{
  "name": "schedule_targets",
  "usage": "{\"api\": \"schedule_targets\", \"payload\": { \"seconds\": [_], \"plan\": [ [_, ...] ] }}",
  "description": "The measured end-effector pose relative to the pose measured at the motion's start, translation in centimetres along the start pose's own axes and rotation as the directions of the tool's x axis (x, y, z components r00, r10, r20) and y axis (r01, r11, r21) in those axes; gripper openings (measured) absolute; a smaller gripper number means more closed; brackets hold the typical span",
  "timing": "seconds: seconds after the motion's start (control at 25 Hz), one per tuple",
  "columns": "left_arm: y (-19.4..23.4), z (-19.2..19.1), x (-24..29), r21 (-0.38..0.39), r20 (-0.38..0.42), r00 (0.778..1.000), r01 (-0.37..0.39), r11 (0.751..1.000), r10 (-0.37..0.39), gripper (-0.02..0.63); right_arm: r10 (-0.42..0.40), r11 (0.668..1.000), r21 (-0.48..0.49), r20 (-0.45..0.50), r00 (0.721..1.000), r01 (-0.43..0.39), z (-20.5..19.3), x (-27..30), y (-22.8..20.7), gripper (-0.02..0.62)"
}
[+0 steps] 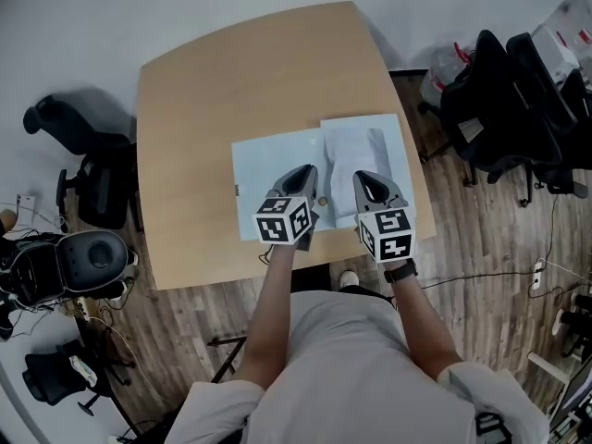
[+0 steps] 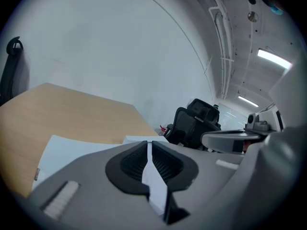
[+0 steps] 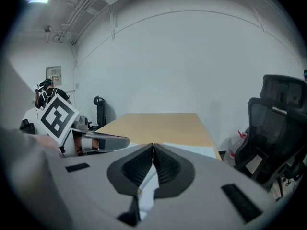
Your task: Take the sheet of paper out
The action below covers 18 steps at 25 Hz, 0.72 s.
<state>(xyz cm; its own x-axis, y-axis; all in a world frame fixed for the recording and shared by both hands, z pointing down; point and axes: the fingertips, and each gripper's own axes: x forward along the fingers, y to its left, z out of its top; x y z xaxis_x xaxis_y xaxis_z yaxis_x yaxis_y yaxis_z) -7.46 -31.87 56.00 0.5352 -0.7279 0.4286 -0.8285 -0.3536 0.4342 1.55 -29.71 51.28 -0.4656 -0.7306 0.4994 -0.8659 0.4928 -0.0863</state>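
Two flat pieces lie side by side on the wooden table [image 1: 231, 81]. One is a pale blue sheet [image 1: 266, 169] on the left. A whiter, glossy sheet or sleeve [image 1: 370, 151] overlaps it on the right, and I cannot tell which holds the paper. My left gripper [image 1: 303, 174] hangs over the blue sheet's right part, its jaws shut with nothing seen between them. My right gripper [image 1: 370, 181] sits over the white piece's near part, also shut and empty. In the left gripper view the left gripper [image 2: 148, 146] points along the blue sheet [image 2: 72, 150]. In the right gripper view the right gripper [image 3: 153, 150] points across the table [image 3: 163, 123].
Black office chairs stand to the right of the table [image 1: 504, 100] and to its left [image 1: 92, 178]. A small brown round thing [image 1: 322, 202] lies between the grippers. The table's near edge [image 1: 277, 276] is just behind the grippers. Bags and cables clutter the floor [image 1: 65, 266].
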Motion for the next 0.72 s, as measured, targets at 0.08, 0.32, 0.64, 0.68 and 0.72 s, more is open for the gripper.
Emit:
{"api": "schedule_targets", "payload": {
  "seconds": [0.08,0.32,0.64,0.68,0.72],
  "plan": [
    [0.6,-0.8,1.0,-0.018,-0.029,1.0,0.009,1.0,-0.009,0.014,-0.005,1.0,0.009,-0.019,1.0,0.005,-0.4,0.9,-0.5,0.012],
    [2.0,-3.5,4.0,-0.079,-0.106,0.993,0.039,0.996,-0.047,0.021,0.003,1.0,0.017,-0.07,0.998,-0.001,-1.5,3.4,-1.2,0.012],
    [2.5,-7.8,7.7,-0.173,-0.196,0.973,0.088,0.981,-0.122,0.07,-0.014,1.0,0.022,-0.151,0.988,0.018,-4.0,4.9,-2.6,0.012],
    [2.7,-8.3,8.0,-0.175,-0.205,0.971,0.09,0.98,-0.126,0.079,-0.02,0.999,0.025,-0.159,0.987,0.024,-4.2,5.0,-2.8,0.012],
    [2.9,-8.7,8.3,-0.178,-0.215,0.968,0.091,0.98,-0.129,0.089,-0.025,0.999,0.026,-0.166,0.986,0.03,-4.4,5.2,-3.0,0.012]
  ]
}}
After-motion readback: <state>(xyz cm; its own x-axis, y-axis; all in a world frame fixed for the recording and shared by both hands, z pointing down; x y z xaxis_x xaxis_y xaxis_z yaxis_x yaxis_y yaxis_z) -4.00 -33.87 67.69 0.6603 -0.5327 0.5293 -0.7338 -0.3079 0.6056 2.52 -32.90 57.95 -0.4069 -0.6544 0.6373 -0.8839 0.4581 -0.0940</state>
